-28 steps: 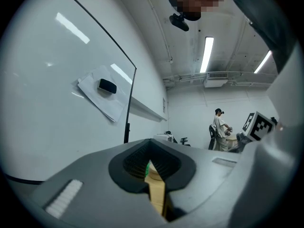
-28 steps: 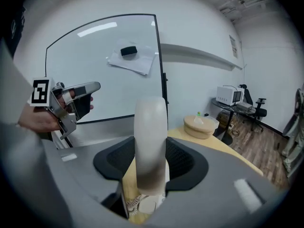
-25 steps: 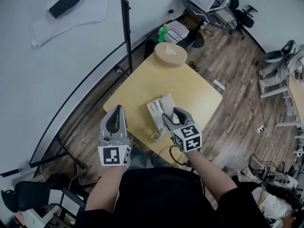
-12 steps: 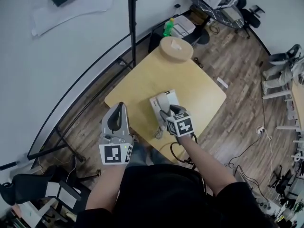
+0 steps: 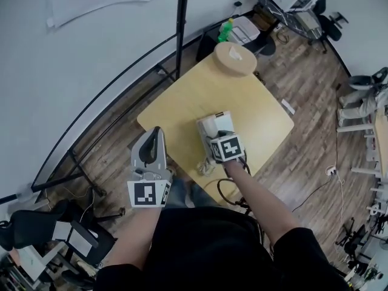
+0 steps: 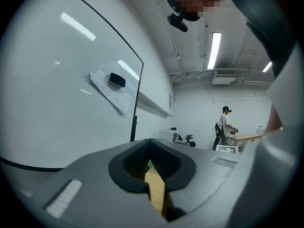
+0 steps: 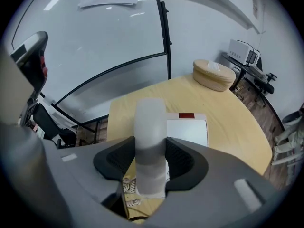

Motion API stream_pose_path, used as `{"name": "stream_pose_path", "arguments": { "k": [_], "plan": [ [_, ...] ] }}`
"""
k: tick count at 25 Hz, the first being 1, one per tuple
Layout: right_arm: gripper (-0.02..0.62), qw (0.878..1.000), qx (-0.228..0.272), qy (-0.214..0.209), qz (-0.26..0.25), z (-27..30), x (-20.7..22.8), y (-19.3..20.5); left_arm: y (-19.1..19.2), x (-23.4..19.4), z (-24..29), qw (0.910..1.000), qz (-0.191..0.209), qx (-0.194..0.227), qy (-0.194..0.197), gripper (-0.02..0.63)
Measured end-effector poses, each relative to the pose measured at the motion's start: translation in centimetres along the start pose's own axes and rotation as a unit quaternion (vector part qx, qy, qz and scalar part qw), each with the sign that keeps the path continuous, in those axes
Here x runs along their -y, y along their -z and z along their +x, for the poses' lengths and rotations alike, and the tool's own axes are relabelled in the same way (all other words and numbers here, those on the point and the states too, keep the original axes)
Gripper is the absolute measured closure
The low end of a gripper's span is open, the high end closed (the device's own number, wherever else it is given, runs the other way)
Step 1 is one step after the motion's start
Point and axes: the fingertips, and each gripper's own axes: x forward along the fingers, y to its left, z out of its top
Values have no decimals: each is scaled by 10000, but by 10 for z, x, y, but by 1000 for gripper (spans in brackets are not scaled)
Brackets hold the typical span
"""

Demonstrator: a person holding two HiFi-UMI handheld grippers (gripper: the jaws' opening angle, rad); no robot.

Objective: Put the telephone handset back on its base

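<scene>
A white telephone base (image 5: pixel 212 125) (image 7: pixel 188 133) sits near the front edge of the light wooden table (image 5: pixel 182 102). My right gripper (image 5: pixel 219 143) (image 7: pixel 151 152) is tilted steeply down over the base's left side, shut on the white handset (image 7: pixel 149 122), which stands lengthwise between the jaws. The coiled cord (image 5: pixel 206 167) (image 7: pixel 127 190) hangs below the handset by the table edge. Off the table's left front corner my left gripper (image 5: pixel 154 133) (image 6: pixel 153 148) points level, its jaws together with nothing in them.
At the table's far corner is a round wooden box (image 5: pixel 234 58) (image 7: pixel 213 74). Behind the table a black pole (image 5: pixel 180 29) rises in front of the white wall. A green bottle (image 5: pixel 225 29) and office gear lie beyond it. A dark cable (image 5: pixel 227 194) loops on the floor.
My right gripper has come down with the handset and tipped further downward, closer over the base. The left gripper has hardly shifted.
</scene>
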Motion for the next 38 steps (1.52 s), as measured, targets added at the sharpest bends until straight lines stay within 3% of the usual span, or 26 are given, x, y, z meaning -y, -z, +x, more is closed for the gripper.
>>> {"name": "stream_pose_path", "arguments": {
  "k": [16, 38],
  "plan": [
    [386, 9977, -421, 179, 507, 28, 1, 16, 13, -5, -4, 9999, -7, -163, 23, 606],
    [367, 9980, -262, 546, 156, 40, -5, 11, 15, -15, -13, 9999, -129, -110, 9, 606]
  ]
}}
